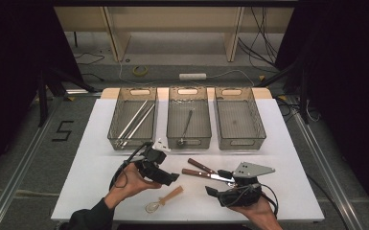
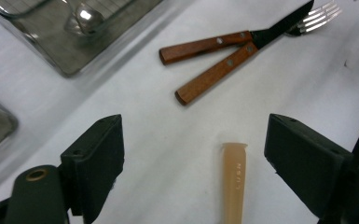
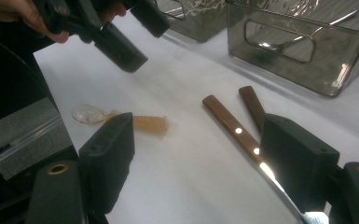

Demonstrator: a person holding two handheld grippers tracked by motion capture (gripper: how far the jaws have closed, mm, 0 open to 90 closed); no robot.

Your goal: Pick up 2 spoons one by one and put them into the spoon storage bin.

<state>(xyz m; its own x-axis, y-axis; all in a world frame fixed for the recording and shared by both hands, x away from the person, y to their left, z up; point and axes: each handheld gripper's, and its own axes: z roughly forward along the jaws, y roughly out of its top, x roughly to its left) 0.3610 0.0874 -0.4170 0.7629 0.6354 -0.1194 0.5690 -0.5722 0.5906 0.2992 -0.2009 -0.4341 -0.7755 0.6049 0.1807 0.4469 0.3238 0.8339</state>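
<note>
On the white table (image 1: 100, 143), near the front edge, the plastic spoon (image 1: 165, 199) lies flat between both hands. The left gripper (image 1: 168, 178) hovers above it, jaws wide apart and empty; the right gripper (image 1: 215, 191) is also wide open, empty, beside the wooden-handled knife (image 1: 206, 175) and fork (image 1: 200, 166). Risks: the thin, flat spoon could skid from the jaws, and the grippers are close enough to collide. The fork tines and knife tip are hidden under the right gripper in the high view; in the left gripper view the spoon bowl is cut off.

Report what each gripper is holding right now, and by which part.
Nothing is held. The left gripper hangs open above the translucent plastic spoon's tan handle; the right gripper is open over the wooden-handled knife.
</note>
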